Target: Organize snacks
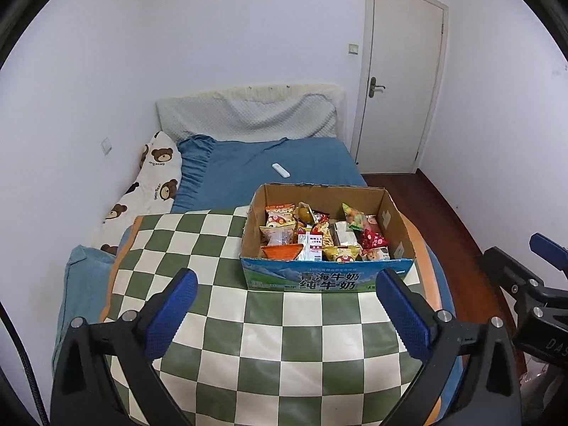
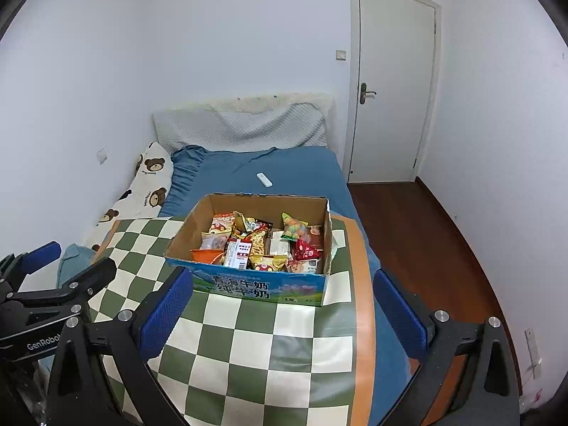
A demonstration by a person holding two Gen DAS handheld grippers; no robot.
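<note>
An open cardboard milk box (image 1: 326, 278) (image 2: 262, 285) stands on a green-and-white checkered cloth (image 1: 248, 337) (image 2: 248, 348) on the bed. It holds several snack packets (image 1: 319, 234) (image 2: 262, 241), among them a red packet (image 1: 371, 239) (image 2: 305, 250) and a white carton (image 1: 314, 246) (image 2: 239, 252). My left gripper (image 1: 285, 314) is open and empty, above the cloth in front of the box. My right gripper (image 2: 282, 314) is open and empty, near the box's front right corner. Each gripper shows at the edge of the other's view.
A white remote (image 1: 280, 170) (image 2: 264, 179) lies on the blue bedsheet (image 1: 284, 163) behind the box. A bear-print pillow (image 1: 149, 184) lies along the left wall. A closed white door (image 1: 401, 81) and wooden floor (image 2: 419, 234) are to the right.
</note>
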